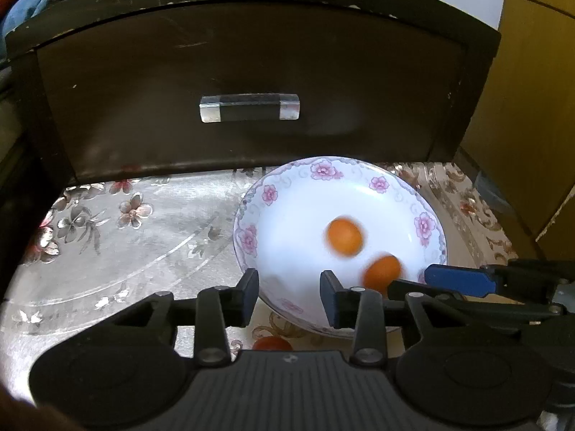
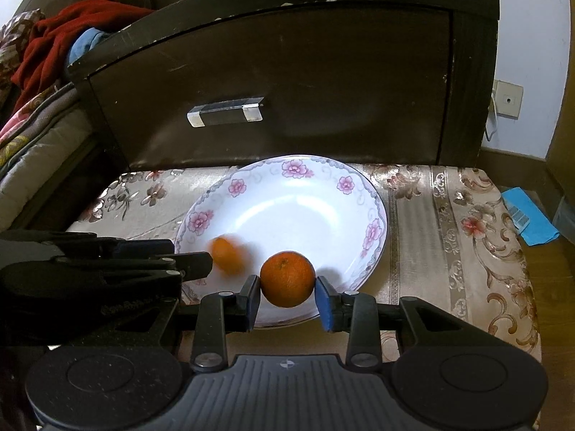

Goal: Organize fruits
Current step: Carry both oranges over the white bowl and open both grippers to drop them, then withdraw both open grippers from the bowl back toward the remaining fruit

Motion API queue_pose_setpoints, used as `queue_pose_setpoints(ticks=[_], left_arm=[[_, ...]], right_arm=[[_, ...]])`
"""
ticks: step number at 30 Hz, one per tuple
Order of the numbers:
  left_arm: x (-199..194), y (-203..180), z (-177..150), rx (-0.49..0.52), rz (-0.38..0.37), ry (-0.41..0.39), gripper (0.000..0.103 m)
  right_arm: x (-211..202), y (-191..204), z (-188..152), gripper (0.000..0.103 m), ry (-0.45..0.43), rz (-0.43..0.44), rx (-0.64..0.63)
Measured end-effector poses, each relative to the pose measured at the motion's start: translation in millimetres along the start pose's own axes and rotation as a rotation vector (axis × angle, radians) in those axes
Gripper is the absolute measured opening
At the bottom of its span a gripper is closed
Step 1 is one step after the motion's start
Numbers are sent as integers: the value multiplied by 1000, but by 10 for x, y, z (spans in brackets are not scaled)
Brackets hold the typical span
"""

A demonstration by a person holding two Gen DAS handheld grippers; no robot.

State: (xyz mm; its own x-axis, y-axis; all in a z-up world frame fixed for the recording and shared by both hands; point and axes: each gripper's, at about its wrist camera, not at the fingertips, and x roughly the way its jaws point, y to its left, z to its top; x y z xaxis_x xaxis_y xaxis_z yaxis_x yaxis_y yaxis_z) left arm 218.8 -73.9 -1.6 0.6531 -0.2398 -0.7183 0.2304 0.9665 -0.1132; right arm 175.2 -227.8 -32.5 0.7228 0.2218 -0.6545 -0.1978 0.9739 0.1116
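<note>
Between right tongs (image 2: 286,296): orange (image 2: 287,279), over near rim of flowered plate (image 2: 375,194); pads beside it, contact doubtful — likely letting go. Left tongs (image 1: 289,292) apart, nothing between. Second orange (image 1: 344,236) blurred, on plate. Step: dropping fruit onto plate. Next: back tongs off, fetch reddish fruit (image 1: 272,343) on surface (image 1: 107,251) by plate.

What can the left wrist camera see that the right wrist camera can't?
Only the left wrist view: a small red fruit on the cloth, below the empty left hand-held gripper. Only the right wrist view: the right hand-held gripper with its pads against the held orange, plus a wall socket and a blue packet. Both: the flowered plate, the blurred loose orange at it, and the dark drawer front.
</note>
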Motion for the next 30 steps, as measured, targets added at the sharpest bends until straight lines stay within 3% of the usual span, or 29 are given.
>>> queue_pose_setpoints(ticks=[19,27,30], left_arm=[[-203,150,-34,-52,-6,-6,47],[-675,177,-148,-72,22,-24,47],[-932,144,-216,-33,70,-24,48]], right_arm=[[-120,12,-9,30,-15,16,33],[-489,29,-53,35,-40,7,58],[-709,69,-70,35,-54,20,61]])
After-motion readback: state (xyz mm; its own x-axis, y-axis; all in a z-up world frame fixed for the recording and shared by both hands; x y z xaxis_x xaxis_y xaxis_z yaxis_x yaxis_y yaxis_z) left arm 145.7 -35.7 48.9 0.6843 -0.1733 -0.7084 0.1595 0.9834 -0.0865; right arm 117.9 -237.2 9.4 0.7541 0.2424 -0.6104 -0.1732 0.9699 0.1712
